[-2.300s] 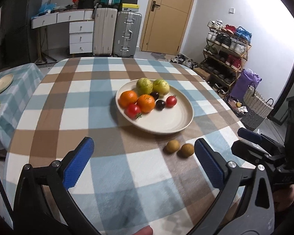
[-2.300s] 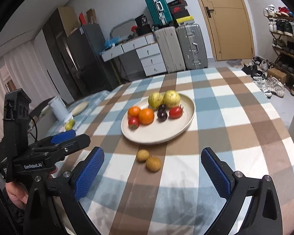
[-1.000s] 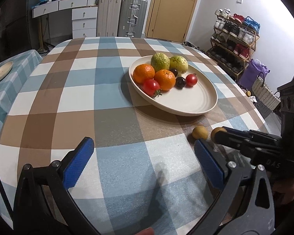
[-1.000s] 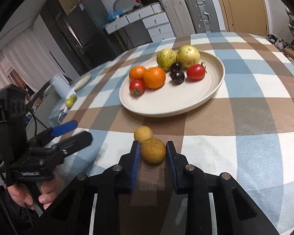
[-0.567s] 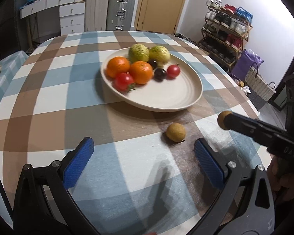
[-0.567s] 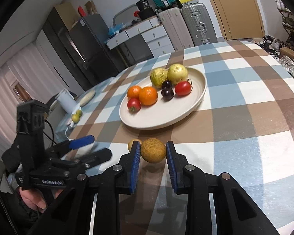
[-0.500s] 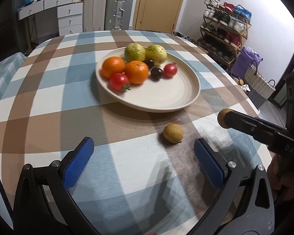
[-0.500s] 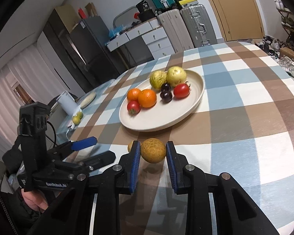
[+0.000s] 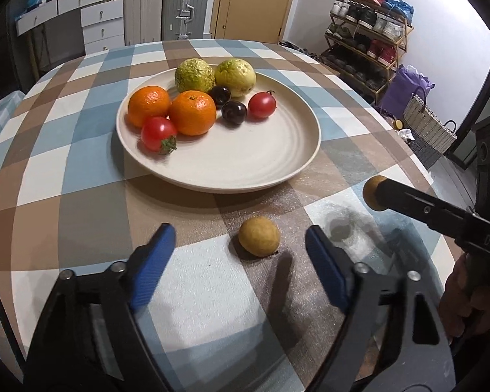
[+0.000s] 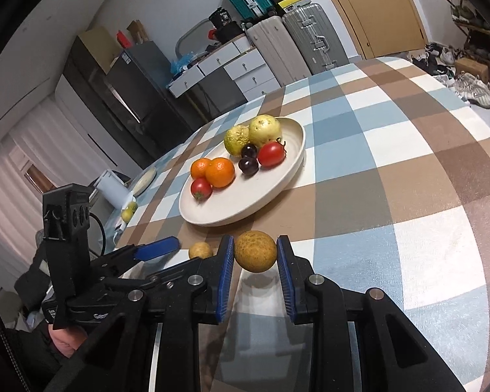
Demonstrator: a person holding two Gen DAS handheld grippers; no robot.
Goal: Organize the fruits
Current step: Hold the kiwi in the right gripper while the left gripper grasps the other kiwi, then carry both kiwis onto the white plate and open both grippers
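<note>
A cream plate [image 9: 277, 163] [image 10: 277, 183] on the checked tablecloth holds two oranges [image 9: 192, 112], two green guavas [image 9: 194, 75], two tomatoes [image 9: 158, 134] and two dark plums [image 9: 233, 112]. A small brown-yellow fruit [image 9: 259, 236] [image 10: 200, 250] lies on the cloth in front of the plate, between the blue pads of my open left gripper [image 9: 241, 261]. My right gripper [image 10: 255, 254] is shut on a second brown-yellow fruit [image 10: 255, 252] [image 9: 372, 192] and holds it above the cloth, right of the lying fruit.
The round table's edge [image 9: 434, 176] curves close on the right. A side table on the left carries a small plate [image 10: 143, 176] and green fruit [image 10: 129, 212]. Suitcases, drawers, a door and a shoe rack stand behind.
My right gripper closed on one brown-yellow fruit and lifted it off the cloth. My left gripper moved in around the other fruit and its jaws narrowed.
</note>
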